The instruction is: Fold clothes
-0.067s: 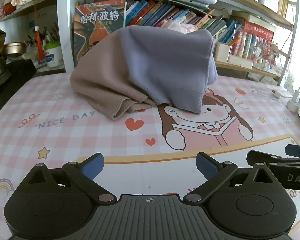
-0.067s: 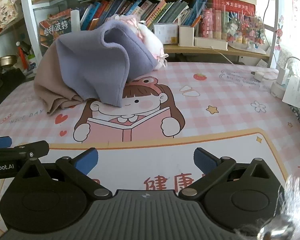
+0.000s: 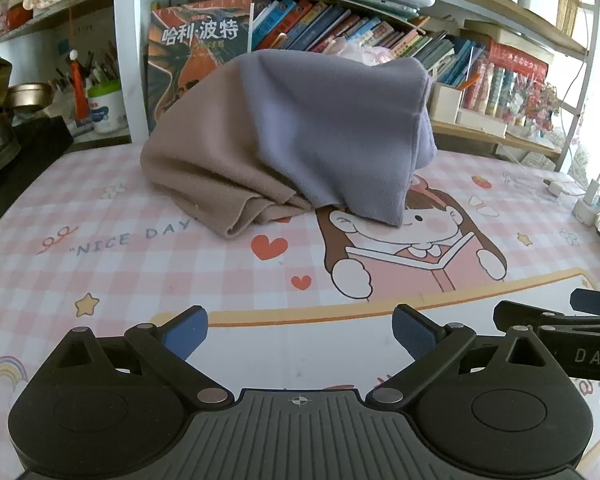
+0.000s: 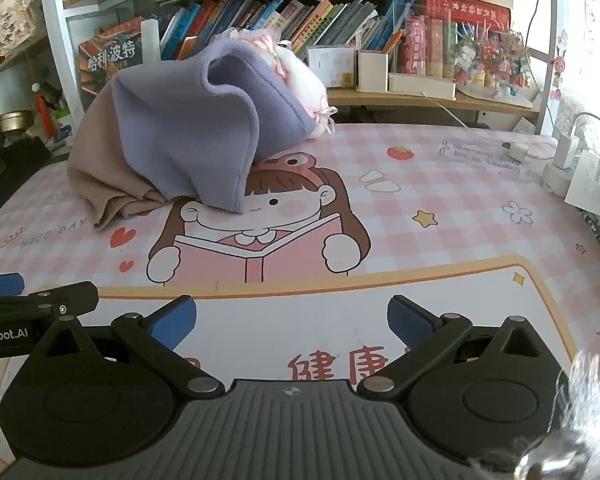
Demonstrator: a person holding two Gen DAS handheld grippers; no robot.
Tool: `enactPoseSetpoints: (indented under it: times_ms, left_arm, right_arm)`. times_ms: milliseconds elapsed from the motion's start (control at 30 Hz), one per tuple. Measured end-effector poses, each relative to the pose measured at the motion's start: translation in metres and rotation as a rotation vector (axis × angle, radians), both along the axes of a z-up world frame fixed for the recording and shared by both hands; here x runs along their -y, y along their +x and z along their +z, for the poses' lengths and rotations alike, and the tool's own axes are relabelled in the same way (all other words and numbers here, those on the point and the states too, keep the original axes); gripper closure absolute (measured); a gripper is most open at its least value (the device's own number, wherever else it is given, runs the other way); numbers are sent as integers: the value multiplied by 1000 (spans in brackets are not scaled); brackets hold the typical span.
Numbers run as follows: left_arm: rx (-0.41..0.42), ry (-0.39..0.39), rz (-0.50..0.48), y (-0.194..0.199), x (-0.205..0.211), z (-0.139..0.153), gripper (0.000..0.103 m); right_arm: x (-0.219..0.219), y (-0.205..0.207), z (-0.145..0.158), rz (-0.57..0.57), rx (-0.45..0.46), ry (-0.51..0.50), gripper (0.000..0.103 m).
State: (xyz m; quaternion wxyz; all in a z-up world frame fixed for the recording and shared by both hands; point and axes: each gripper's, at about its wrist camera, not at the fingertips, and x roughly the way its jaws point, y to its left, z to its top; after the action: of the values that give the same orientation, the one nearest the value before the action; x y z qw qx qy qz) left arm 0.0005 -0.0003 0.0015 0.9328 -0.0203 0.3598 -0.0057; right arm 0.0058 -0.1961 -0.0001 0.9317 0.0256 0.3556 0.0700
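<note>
Garments (image 3: 284, 140) heaped at mat's (image 3: 100, 264) far side, probably over something; left gripper (image 3: 300, 332) and right gripper (image 4: 292, 320) hover near edge, jaws wide, empty, ready to reach.

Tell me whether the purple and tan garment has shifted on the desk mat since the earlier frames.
No. The garment keeps its hem over the cartoon girl's forehead on the mat, as before, in both wrist views.

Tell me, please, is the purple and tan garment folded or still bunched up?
Bunched up: the garment sits heaped in a rumpled mound on the mat.
</note>
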Motion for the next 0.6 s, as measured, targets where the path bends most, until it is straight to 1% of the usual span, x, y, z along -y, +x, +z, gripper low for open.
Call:
enactPoseSetpoints:
  times_ms: [133, 233, 333, 600]
  left_arm:
    - [3, 0, -1, -1, 1, 1, 3]
    - [5, 1, -3, -1, -1, -5, 3]
    - [9, 1, -5, -1, -6, -10, 3]
    - [1, -6, 4, 0, -4, -9, 3]
  right_arm:
    - [2, 0, 3, 0, -3, 0, 0]
    - [3, 0, 6, -1, -2, -1, 0]
    - [-1, 1, -1, 0, -2, 0, 0]
    - [-1, 2, -2, 1, -9, 2, 0]
